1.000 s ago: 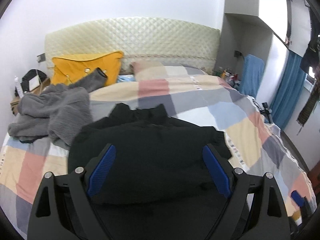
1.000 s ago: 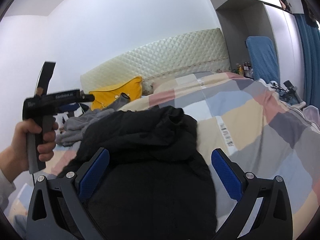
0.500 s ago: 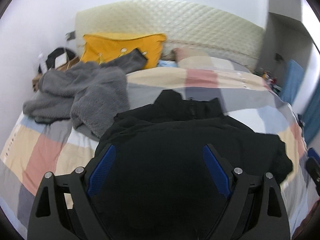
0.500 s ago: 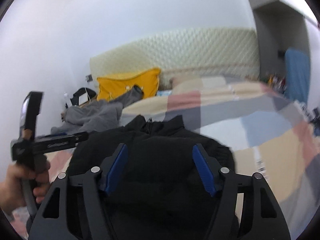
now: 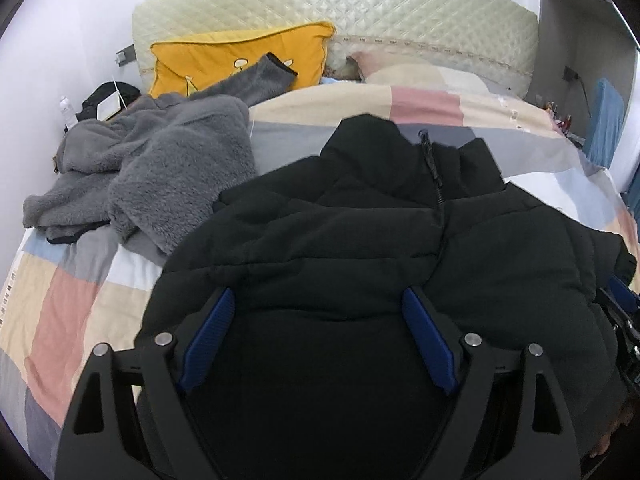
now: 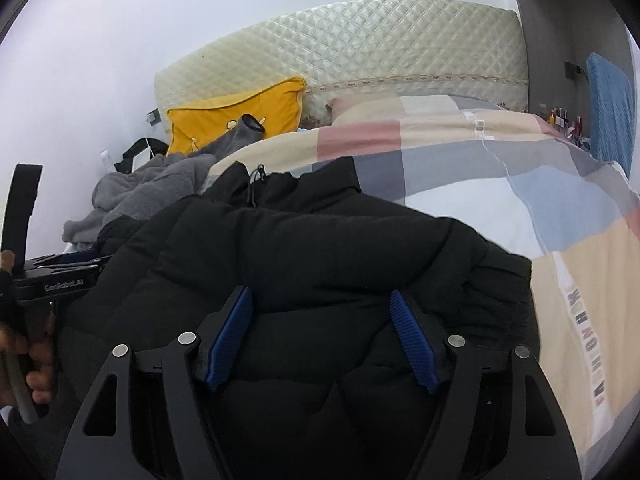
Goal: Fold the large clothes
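Note:
A black puffer jacket [image 5: 360, 240] lies on the patchwork bed cover [image 5: 60, 300] with its zipped collar towards the headboard. My left gripper [image 5: 318, 340] hangs low over the jacket's near part. Its jaws stand wide and are closing a little, with black fabric under and between them. In the right wrist view the jacket [image 6: 320, 248] fills the foreground. My right gripper [image 6: 322, 336] stands over it, narrower than the left and opening slightly, with a puffed fold between the pads. I see no pad pressing on the fabric. The left gripper [image 6: 60, 272] shows side-on at the left edge, held by a hand [image 6: 36, 360].
A crumpled grey fleece garment [image 5: 160, 168] lies left of the jacket, one sleeve reaching the yellow pillow [image 5: 224, 56]. The quilted headboard [image 5: 360, 8] closes the far end. A small stand with a bottle [image 5: 68, 112] is at far left, and a blue cloth [image 6: 608, 108] at far right.
Both grippers have come down and closer to the jacket, which now fills more of each view. The right jaws narrowed from their widest. The left jaws stayed wide.

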Demonstrator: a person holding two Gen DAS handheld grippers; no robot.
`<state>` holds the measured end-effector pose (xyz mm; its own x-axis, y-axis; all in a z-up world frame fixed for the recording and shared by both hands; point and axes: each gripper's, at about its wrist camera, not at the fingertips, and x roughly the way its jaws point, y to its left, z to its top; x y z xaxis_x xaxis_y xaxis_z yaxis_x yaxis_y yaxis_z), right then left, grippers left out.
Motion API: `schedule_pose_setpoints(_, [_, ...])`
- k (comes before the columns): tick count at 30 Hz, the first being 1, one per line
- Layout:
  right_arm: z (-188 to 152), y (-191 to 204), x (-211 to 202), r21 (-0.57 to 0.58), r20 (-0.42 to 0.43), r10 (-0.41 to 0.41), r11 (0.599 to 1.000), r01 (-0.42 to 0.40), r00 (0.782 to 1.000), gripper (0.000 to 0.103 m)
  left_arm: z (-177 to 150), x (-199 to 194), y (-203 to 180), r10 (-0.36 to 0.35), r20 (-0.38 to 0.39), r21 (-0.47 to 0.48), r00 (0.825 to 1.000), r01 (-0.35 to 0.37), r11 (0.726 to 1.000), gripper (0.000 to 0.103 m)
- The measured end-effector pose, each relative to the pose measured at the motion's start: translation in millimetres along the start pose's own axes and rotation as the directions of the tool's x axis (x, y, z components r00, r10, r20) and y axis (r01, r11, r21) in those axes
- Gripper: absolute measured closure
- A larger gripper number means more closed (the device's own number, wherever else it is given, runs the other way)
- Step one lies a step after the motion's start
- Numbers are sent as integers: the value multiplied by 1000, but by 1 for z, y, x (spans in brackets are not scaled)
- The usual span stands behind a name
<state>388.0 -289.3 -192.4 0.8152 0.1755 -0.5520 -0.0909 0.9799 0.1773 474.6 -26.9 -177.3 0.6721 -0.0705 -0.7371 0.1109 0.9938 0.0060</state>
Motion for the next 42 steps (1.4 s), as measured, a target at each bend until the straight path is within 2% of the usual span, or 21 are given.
schedule_pose_setpoints(4, [-7, 3, 8, -18, -6, -22, 1000, 22, 1000, 32, -4, 10, 0, -20, -41, -6, 999, 20, 1000, 17])
schedule_pose_setpoints(8, [-2, 4, 8, -37, -69, -31, 999, 29, 997, 32, -6, -2, 14, -102, -54, -46, 993, 100, 994, 16])
schedule_pose_setpoints(11, [4, -5, -10, 23, -85, 24, 999, -22, 996, 34, -15, -27, 30, -194, -30, -124, 980, 189, 974, 16])
schedule_pose_setpoints(13, [9, -13, -27, 53, -63, 52, 997, -49, 997, 34, -23, -49, 47, -277, 1, -202, 961, 272, 941, 16])
schedule_pose_setpoints(15, [12, -22, -50, 90, -28, 72, 994, -69, 997, 33, -33, -69, 65, -330, 43, -279, 943, 329, 902, 16])
schedule_pose_setpoints(17, [16, -30, -66, 120, -9, 85, 989, -83, 996, 33, -51, -85, 90, -369, 117, -388, 922, 384, 838, 16])
schedule_pose_setpoints(20, [16, -43, -80, 156, -47, 72, 986, -63, 996, 33, -67, -92, 110, -375, 86, -484, 923, 368, 794, 16])
schedule_pose_setpoints(21, [15, -46, -82, 162, -58, 73, 985, -63, 996, 33, -74, -95, 117, -391, 85, -513, 916, 377, 772, 16])
schedule_pose_setpoints(23, [12, -51, -86, 170, -65, 74, 984, -62, 995, 33, -83, -94, 126, -414, 57, -544, 909, 376, 750, 16])
schedule_pose_setpoints(25, [9, -59, -89, 191, -71, 61, 981, -46, 996, 33, -96, -89, 139, -450, 48, -606, 892, 384, 696, 14])
schedule_pose_setpoints(27, [8, -72, -88, 254, -70, 74, 966, -54, 995, 33, -104, -78, 149, -475, 24, -660, 879, 371, 653, 12])
schedule_pose_setpoints(30, [5, -87, -81, 327, -76, 110, 942, -79, 991, 29, -112, -59, 157, -508, -7, -711, 862, 353, 608, 11])
schedule_pose_setpoints(32, [2, -93, -74, 349, -87, 132, 932, -94, 987, 26, -121, -51, 159, -542, 2, -748, 841, 361, 557, 11])
schedule_pose_setpoints(33, [0, -94, -71, 353, -95, 134, 931, -93, 986, 25, -124, -44, 156, -575, 27, -764, 818, 388, 516, 11])
schedule_pose_setpoints(37, [-6, -98, -58, 368, -134, 130, 927, -72, 982, 25, -123, -29, 148, -616, 90, -780, 783, 440, 445, 12])
schedule_pose_setpoints(39, [-10, -98, -54, 394, -131, 167, 913, -103, 977, 25, -121, -22, 146, -619, 114, -785, 777, 452, 423, 15])
schedule_pose_setpoints(41, [-12, -95, -50, 409, -117, 209, 901, -144, 971, 25, -119, -18, 142, -609, 108, -786, 786, 442, 431, 24])
schedule_pose_setpoints(42, [-13, -91, -49, 410, -104, 226, 897, -165, 969, 26, -117, -16, 140, -602, 98, -779, 793, 437, 450, 31])
